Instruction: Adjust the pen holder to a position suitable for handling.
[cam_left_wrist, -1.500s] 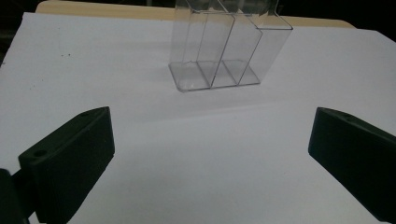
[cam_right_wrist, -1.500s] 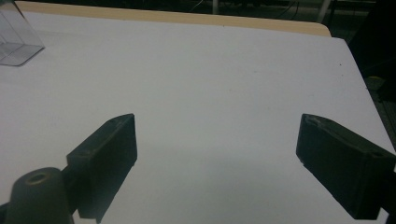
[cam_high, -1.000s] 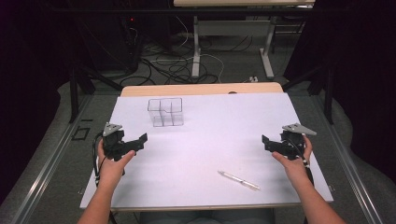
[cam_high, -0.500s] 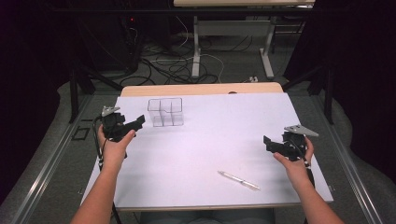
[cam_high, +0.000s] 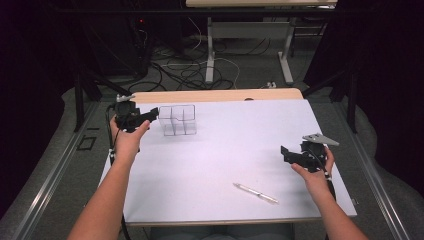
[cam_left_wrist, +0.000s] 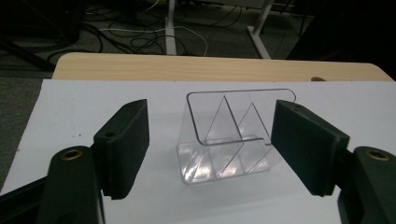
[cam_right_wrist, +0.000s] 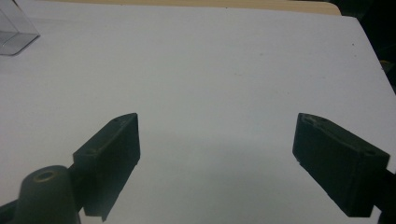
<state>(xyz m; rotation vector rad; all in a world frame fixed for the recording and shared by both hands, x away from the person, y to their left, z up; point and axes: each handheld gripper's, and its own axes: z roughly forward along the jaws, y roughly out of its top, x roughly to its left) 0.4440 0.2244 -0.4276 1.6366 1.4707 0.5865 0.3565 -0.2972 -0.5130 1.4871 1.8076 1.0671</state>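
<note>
A clear plastic organiser box (cam_high: 177, 120) with inner dividers stands on the white table top (cam_high: 235, 145) at the back left. My left gripper (cam_high: 150, 116) is held just left of it, open, its tips close to the box's left wall. In the left gripper view the box (cam_left_wrist: 229, 137) sits between and beyond the two spread jaws, untouched. My right gripper (cam_high: 286, 154) hovers open near the table's right edge with nothing between its jaws. A pen (cam_high: 255, 193) lies on the table at the front, left of the right hand.
A wooden strip (cam_high: 215, 95) runs along the table's far edge. Beyond it are floor cables and desk legs (cam_high: 210, 50). A corner of the clear box (cam_right_wrist: 14, 30) shows at the top left of the right gripper view.
My left gripper has moved away from me and slightly right, up to the clear box. The right gripper has hardly moved.
</note>
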